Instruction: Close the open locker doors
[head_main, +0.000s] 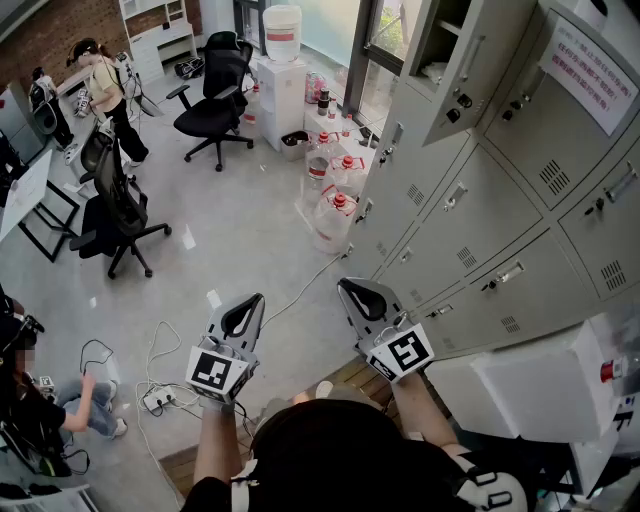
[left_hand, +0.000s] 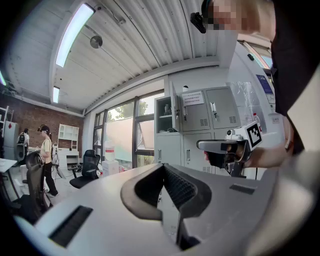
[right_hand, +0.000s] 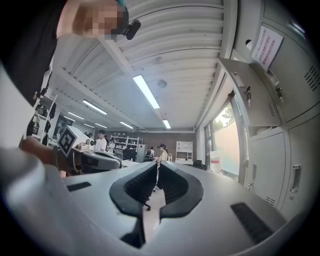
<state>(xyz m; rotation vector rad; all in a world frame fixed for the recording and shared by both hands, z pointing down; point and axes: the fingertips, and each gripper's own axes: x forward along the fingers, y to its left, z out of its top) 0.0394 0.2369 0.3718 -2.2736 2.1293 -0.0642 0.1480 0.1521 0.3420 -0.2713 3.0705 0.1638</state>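
Locker door (head_main: 470, 70) hangs open; left gripper (head_main: 252, 303), right gripper (head_main: 350, 290) — jaws pressed together, empty

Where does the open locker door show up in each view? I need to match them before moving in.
Head view: the open locker door is at top right, swung out from the upper row.
Left gripper view: it is near the centre, almost edge-on, beside its open compartment.
Right gripper view: it is at upper right, swung out from the lockers.
Shared landmark: the paper notice on the closed door next to it.
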